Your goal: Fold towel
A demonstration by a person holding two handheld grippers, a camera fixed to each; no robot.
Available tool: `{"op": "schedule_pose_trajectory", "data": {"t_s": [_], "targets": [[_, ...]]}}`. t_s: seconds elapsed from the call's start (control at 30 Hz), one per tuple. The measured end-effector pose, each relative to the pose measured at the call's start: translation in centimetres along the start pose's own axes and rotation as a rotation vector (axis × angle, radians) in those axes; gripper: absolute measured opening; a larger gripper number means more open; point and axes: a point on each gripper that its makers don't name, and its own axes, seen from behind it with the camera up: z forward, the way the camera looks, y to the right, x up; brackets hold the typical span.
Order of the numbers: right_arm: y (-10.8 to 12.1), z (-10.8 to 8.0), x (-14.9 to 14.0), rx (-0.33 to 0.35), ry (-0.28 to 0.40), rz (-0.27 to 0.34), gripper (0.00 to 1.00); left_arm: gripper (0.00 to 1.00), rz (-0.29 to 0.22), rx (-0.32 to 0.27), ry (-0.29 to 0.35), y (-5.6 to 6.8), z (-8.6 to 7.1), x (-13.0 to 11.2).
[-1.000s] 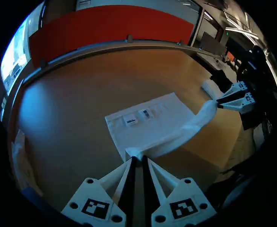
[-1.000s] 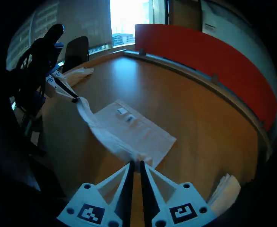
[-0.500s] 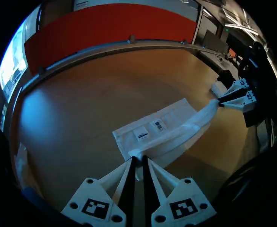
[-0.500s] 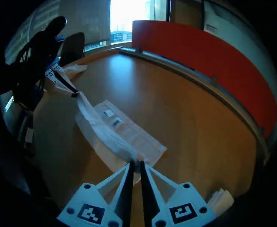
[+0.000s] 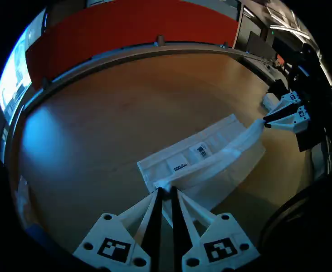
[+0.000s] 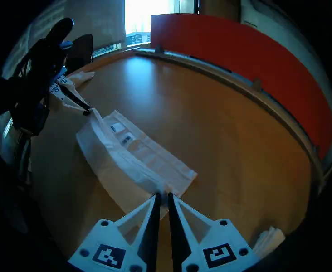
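- The white towel (image 5: 211,170) lies on the wooden surface (image 5: 102,118), partly doubled over. One long edge is lifted and stretched taut above a flat layer that bears two small labels (image 5: 191,156).
- The left hand-held gripper (image 5: 166,192), at 6 o'clock in its own view, has its fingers pressed together, pinching one end of that edge.
- The right hand-held gripper (image 6: 162,196) pinches the other end the same way.
- The left gripper view shows the right hand-held gripper at 3 o'clock. The right gripper view has a bright window (image 6: 143,16) at 12 o'clock and a white cloth stack (image 6: 268,238) at 4 o'clock.
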Motion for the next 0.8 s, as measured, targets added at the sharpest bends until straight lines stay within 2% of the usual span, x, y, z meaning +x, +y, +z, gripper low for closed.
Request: {"op": "schedule_pose_trajectory", "data": {"t_s": [0.1, 0.17, 0.37, 0.53, 0.63, 0.7, 0.77, 0.8], "targets": [[0.4, 0.8, -0.3, -0.002, -0.008, 0.011, 0.13, 0.17, -0.001, 0.013, 0.001, -0.4, 0.8, 0.1], [0.7, 1.3, -0.4, -0.01, -0.011, 0.02, 0.13, 0.23, -0.002, 0.019, 0.002, -0.7, 1.3, 0.1], [1.6, 2.3, -0.4, -0.035, -0.012, 0.042, 0.17, 0.26, 0.003, 0.058, 0.005, -1.7, 2.3, 0.2], [2.3, 2.5, -0.2, -0.065, -0.012, 0.051, 0.24, 0.41, 0.021, 0.082, 0.014, -2.1, 2.5, 0.6], [2.7, 2.4, -0.1, -0.077, -0.012, 0.056, 0.47, 0.52, 0.028, 0.095, 0.02, -2.3, 2.4, 0.9], [2.8, 2.3, -0.1, -0.08, -0.01, 0.062, 0.64, 0.78, 0.031, 0.103, 0.023, -2.5, 2.2, 1.0], [2.8, 2.2, 0.0, -0.081, -0.005, 0.066, 0.75, 0.9, 0.034, 0.102, 0.024, -2.5, 2.0, 1.0], [2.7, 2.2, 0.0, -0.081, -0.002, 0.067, 0.79, 0.92, 0.034, 0.1, 0.023, -2.5, 1.9, 1.0]]}}
